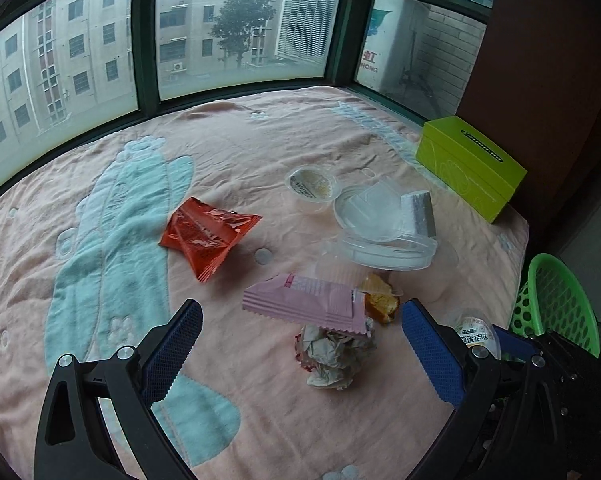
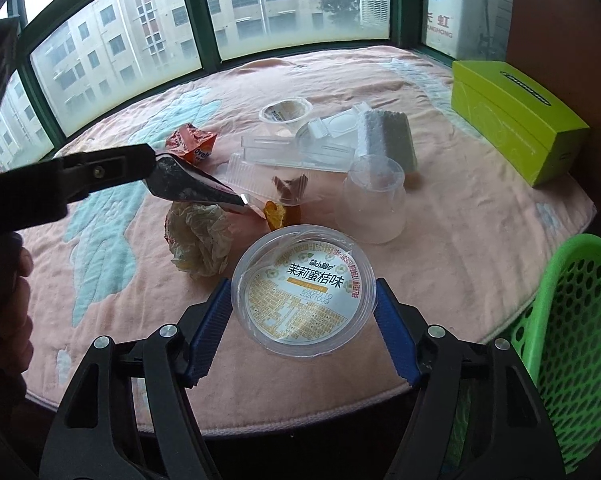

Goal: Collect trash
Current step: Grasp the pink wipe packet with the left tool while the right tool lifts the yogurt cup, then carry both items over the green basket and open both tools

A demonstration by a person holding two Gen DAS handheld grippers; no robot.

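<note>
Both right tongs (image 2: pixel 303 312) pads clamp the jelly cup (image 2: pixel 303 292) (left tongs (image 1: pixel 300 356) gape over crumpled paper (image 1: pixel 334 356)).

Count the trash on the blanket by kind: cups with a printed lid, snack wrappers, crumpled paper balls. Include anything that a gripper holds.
Printed-lid cups: 2, one between the pads of the right gripper, one at the back
Snack wrappers: 2, orange-red and pink
Crumpled paper ball: 1
Total: 5
</note>
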